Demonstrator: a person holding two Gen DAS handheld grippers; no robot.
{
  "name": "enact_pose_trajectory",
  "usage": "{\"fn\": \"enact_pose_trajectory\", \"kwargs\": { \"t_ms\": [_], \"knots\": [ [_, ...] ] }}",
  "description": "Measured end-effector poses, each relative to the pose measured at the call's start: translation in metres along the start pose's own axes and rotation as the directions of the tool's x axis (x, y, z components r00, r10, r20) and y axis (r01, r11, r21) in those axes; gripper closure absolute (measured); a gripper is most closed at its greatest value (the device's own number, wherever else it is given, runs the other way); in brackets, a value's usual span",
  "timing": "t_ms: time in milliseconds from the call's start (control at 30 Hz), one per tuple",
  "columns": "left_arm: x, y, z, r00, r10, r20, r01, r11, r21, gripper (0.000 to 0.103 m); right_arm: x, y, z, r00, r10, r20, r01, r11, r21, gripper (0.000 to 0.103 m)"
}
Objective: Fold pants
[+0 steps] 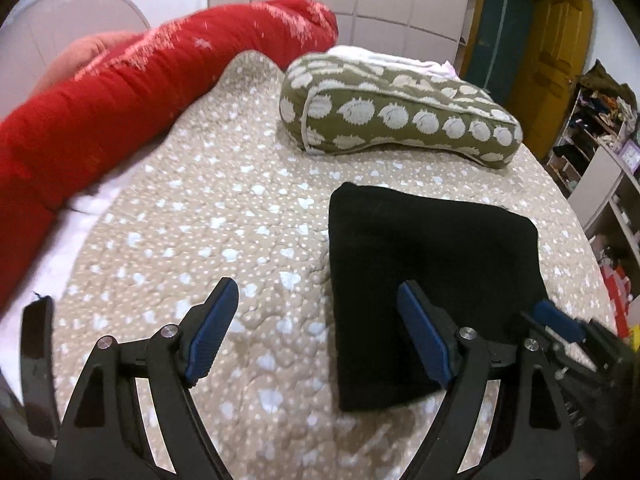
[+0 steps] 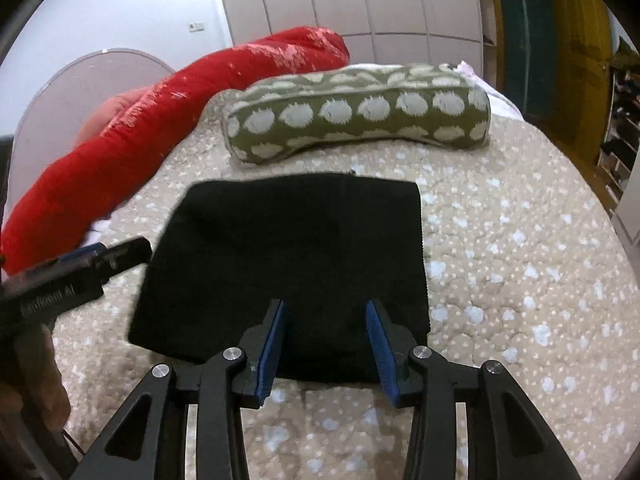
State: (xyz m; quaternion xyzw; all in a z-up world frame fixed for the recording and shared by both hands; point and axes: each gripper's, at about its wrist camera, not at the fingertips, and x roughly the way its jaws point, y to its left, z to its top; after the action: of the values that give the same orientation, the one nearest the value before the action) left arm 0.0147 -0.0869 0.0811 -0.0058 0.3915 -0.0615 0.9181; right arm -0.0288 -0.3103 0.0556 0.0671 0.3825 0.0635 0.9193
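We see the black pants folded into a compact rectangle on the quilt, just ahead of the right gripper; its jaws stand apart, empty. The left gripper, spread wide, hangs beside them. We judge them soft, light and limp, best pinched through all layers at 1 folded edge.

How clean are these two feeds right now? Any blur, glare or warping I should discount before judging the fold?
Left wrist view: long red bolster cushion is smeared with streaky pale flecks, apparently motion blur; folded black pants read as flat black without visible creases. Right wrist view: sharper on the olive pillow with white blobs, heavy fisheye bending of the beige spotted bedspread edges; left gripper slightly blurred at frame edge.
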Motion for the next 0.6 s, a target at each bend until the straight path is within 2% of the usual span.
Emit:
{"fn": "enact_pose_trajectory", "kwargs": {
  "t_ms": [100, 333, 600],
  "knots": [
    [-0.015, -0.003, -0.007, 0.999, 0.012, 0.034, -0.012, 1.000, 0.012, 0.020, -0.023, 0.004, 0.003, 0.998, 0.026, 0.049, -0.026, 1.000, 0.014, 0.063],
    [-0.045, -0.013, -0.020, 0.994, 0.036, 0.100, -0.039, 0.999, 0.029, 0.020, -0.065, 0.012, 0.001, 0.988, -0.026, 0.155, 0.025, 1.000, 0.004, 0.057],
    [-0.065, -0.019, -0.027, 0.991, 0.032, 0.127, -0.036, 0.999, 0.031, 0.020, -0.082, 0.013, -0.001, 0.985, -0.024, 0.173, 0.022, 1.000, 0.013, 0.057]
  ]
}}
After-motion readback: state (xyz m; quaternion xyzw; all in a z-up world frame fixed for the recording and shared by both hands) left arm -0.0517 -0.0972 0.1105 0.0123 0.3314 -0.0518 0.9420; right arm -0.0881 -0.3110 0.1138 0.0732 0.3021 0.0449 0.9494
